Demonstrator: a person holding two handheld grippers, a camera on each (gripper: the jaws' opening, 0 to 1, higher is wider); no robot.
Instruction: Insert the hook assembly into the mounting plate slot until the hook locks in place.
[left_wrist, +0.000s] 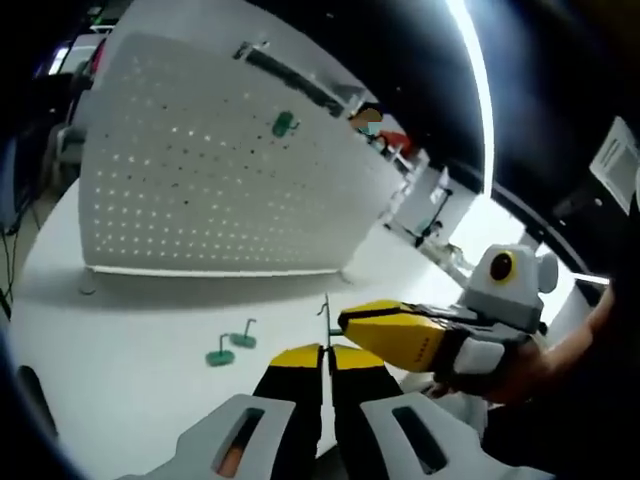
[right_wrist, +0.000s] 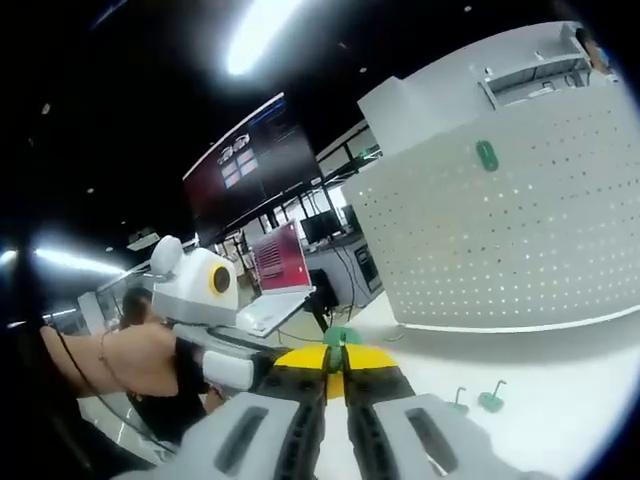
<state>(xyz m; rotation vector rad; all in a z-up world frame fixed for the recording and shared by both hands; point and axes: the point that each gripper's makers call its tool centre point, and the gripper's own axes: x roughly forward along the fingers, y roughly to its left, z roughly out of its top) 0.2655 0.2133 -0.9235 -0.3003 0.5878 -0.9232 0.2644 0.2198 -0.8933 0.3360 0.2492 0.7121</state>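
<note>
Two green-based wire hooks (left_wrist: 232, 347) lie on the white tabletop (left_wrist: 120, 340) before the white perforated mounting plate (left_wrist: 210, 170). The left hand-held gripper (left_wrist: 327, 352) is closed on a thin wire hook (left_wrist: 325, 318); the right hand-held gripper (right_wrist: 337, 358) pinches its green base (right_wrist: 340, 336). Best approach squarely, aligning with one slot.

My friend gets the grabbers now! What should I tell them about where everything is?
Left gripper: jaws shut on a thin metal hook wire.
Right gripper: jaws shut on a small green plastic hook base, meeting the left gripper at the wire.
White perforated pegboard mounting plate stands upright on the white table; one green hook already hangs on it.
Two spare green hooks lie on the table in front of the plate.
Done: one hook mounted. Left: bring the held hook to the plate and push it in until it locks.
</note>
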